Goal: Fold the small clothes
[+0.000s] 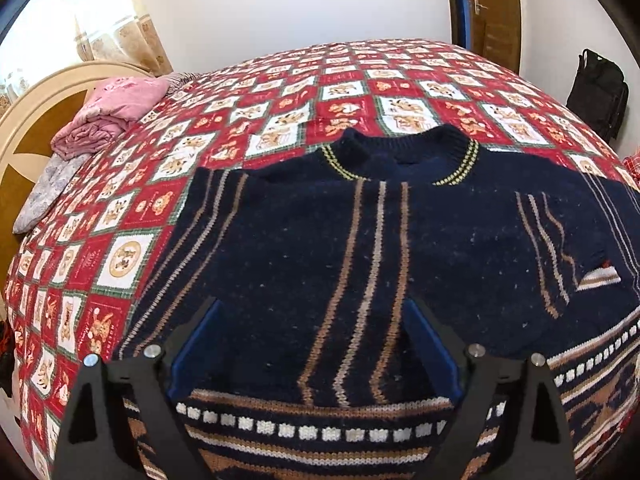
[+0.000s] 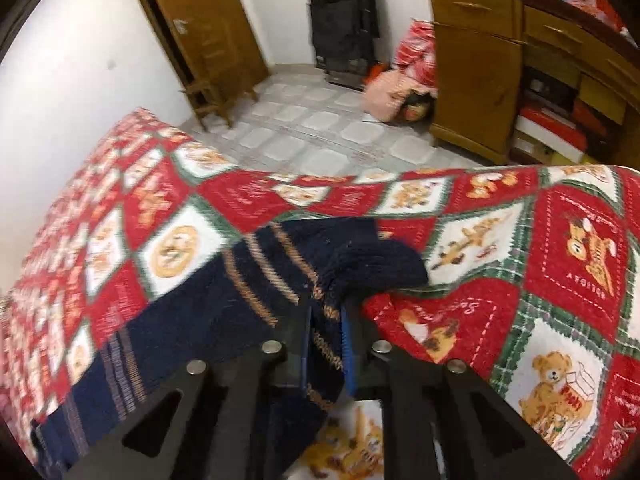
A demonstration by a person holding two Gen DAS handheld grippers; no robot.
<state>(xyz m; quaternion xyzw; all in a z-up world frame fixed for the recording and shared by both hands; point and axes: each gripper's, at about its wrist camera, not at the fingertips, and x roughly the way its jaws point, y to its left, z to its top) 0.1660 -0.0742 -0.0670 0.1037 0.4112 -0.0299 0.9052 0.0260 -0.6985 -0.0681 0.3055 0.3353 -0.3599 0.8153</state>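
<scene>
Sweater (image 1: 360,248), navy knit with tan and cream vertical stripes, patterned hem band and yellow-flecked crew collar; laid flat, front up, on bedspread (image 1: 280,92) of red, white and green squares printed with teddy bears. One sleeve extends toward the bed's edge in the right wrist view.

Left gripper (image 1: 316,344): jaws spread wide, poised over the lower body of the sweater just above the hem band; blue pads on either side of the central stripes, nothing pinched between them.

Right gripper (image 2: 326,320): jaws clenched on the sleeve (image 2: 320,264), a fold of navy knit squeezed between the blue pads, cuff end bunched just beyond the fingertips. View slightly blurred.

Surroundings: pink folded quilt (image 1: 116,108) near the cream headboard (image 1: 36,108); black bag (image 2: 344,12) against the white wall; wooden door (image 2: 212,28); wooden cabinet (image 2: 472,76) with open shelves; tiled floor (image 2: 320,128).
</scene>
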